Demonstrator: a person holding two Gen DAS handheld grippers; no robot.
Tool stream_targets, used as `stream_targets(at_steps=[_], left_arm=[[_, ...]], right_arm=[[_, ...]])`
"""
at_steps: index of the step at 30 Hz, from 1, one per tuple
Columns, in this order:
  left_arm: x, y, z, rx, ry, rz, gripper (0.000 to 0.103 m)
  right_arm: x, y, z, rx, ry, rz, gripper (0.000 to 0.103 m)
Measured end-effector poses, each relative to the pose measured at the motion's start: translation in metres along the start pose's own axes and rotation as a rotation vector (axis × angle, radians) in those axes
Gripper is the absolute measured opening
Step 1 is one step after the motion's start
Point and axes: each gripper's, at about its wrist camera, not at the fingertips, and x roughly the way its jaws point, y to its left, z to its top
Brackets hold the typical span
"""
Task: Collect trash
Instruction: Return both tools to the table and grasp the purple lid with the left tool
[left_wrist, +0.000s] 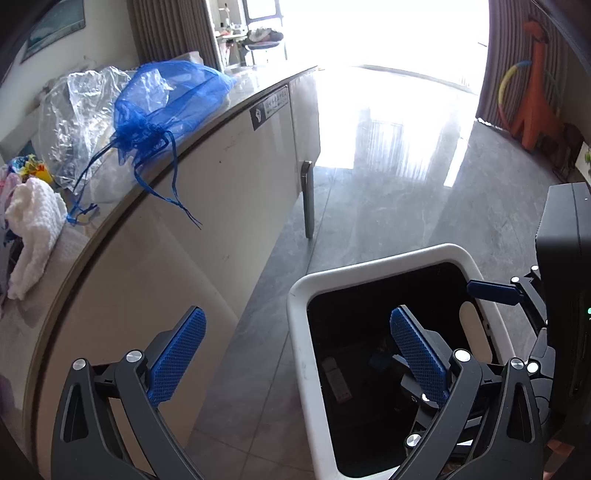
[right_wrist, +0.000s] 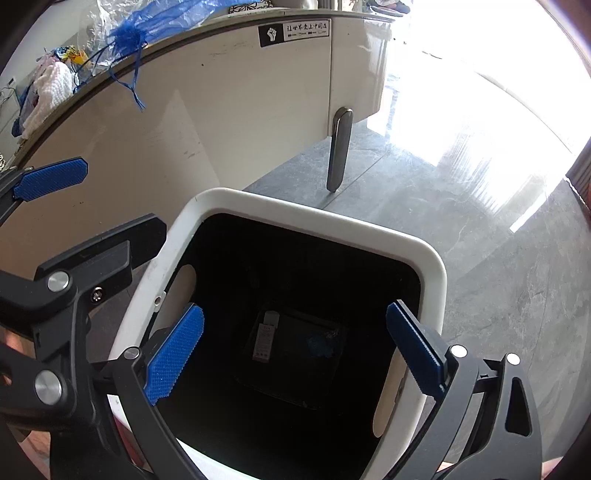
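Trash waits at the upper left of your left view: a blue mesh bag (left_wrist: 166, 99) and crumpled clear plastic (left_wrist: 74, 122) on the counter (left_wrist: 221, 155). Your left gripper (left_wrist: 299, 358) and right gripper (right_wrist: 295, 350) both gape wide, holding nothing. The white bin (right_wrist: 325, 218) sits low in both frames, a small paper slip (right_wrist: 264, 339) at its bottom.

One bin (right_wrist: 369, 229), two tools (left_wrist: 295, 354) (right_wrist: 295, 350).
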Motion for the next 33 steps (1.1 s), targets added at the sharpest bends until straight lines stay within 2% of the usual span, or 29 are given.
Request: stream_targets(at_steps=[5, 9, 15, 19, 24, 28, 33], left_arm=[[-0.055, 0.021, 0.003, -0.062, -0.084, 0.030, 0.098], [-0.107, 0.047, 0.008, -0.135, -0.165, 0.071, 0.098], [-0.184, 0.085, 0.006, -0.206, -0.301, 0.189, 0.098], [-0.218, 0.114, -0.001, -0.276, -0.357, 0.263, 0.098], [-0.236, 0.147, -0.020, -0.339, -0.383, 0.393, 0.098], [-0.227, 0.175, -0.037, -0.392, -0.347, 0.448, 0.098], [-0.207, 0.195, -0.055, -0.441, -0.292, 0.473, 0.098]], right_arm=[[-0.059, 0.014, 0.015, -0.024, -0.138, 0.034, 0.099], [-0.109, 0.038, 0.036, -0.107, -0.265, 0.028, 0.099], [-0.171, 0.079, 0.060, -0.205, -0.426, 0.069, 0.099], [-0.201, 0.105, 0.068, -0.262, -0.510, 0.102, 0.099], [-0.215, 0.144, 0.076, -0.340, -0.574, 0.134, 0.099], [-0.211, 0.171, 0.081, -0.377, -0.585, 0.158, 0.099], [-0.206, 0.196, 0.081, -0.410, -0.580, 0.171, 0.099]])
